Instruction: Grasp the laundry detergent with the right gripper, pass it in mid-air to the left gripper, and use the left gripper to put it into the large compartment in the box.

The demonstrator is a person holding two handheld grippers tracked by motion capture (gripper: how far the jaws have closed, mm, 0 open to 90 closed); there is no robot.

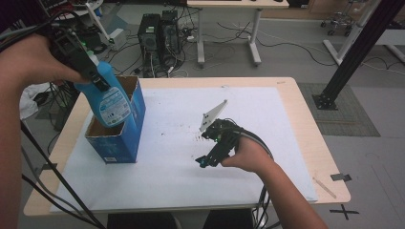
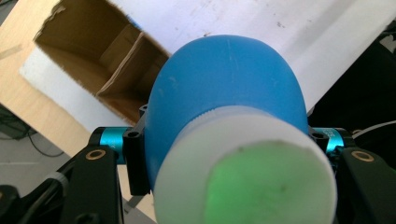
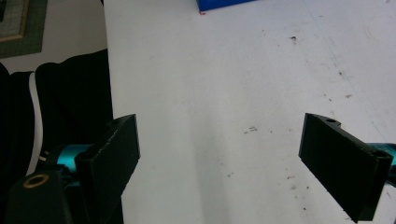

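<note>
A: What did the left gripper [image 1: 90,71] hold?
B: A smooth, rounded blue plastic bottle [image 1: 111,102] with a white cap, pinched at the neck, tilted over the open blue cardboard box [image 1: 129,138].
A: And the right gripper [image 1: 206,160]?
B: Flat black jaws spread wide, nothing between, above the speckled white mat [image 1: 267,143].

In the high view the bottle [image 1: 109,98] hides the near part of the box [image 1: 125,133] opening, and its print is too small to read. The left gripper [image 1: 90,71] covers the bottle's neck; the hand [image 1: 28,62] behind it is cut off at nine o'clock. In the left gripper view the white cap [image 2: 245,168] is blurred and runs off at six o'clock, hiding most of the box [image 2: 93,60] floor. In the right gripper view the box [image 3: 224,3] is only a blue sliver at twelve o'clock.
</note>
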